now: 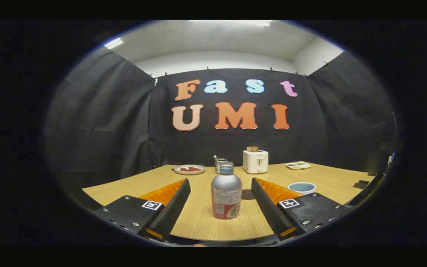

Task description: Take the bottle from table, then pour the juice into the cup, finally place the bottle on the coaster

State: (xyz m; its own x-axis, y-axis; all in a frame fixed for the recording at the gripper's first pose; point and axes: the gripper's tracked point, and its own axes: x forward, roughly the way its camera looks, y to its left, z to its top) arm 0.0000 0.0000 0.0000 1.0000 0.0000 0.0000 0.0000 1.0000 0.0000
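The gripper (221, 200) is standing wide open, its two fingers (174, 202) spreading apart low over the table (198, 222). The bottle (226, 193) is standing upright on the table between the fingers, touching neither of them; it is showing a silver upper body, a blue cap and a red label around its lower half. Just behind the bottle, a dark round patch (248, 194) is lying flat on the table, possibly the coaster, though that is hard to tell. Beyond the right finger, a pale blue cup (301, 187) is sitting near its tip. Farther back, a white toaster (255, 161) is holding a slice of toast, a metal holder (219, 164) is standing just behind the bottle's cap, a plate (189, 169) is resting to the left, and a white divided tray (298, 165) is lying to the right.
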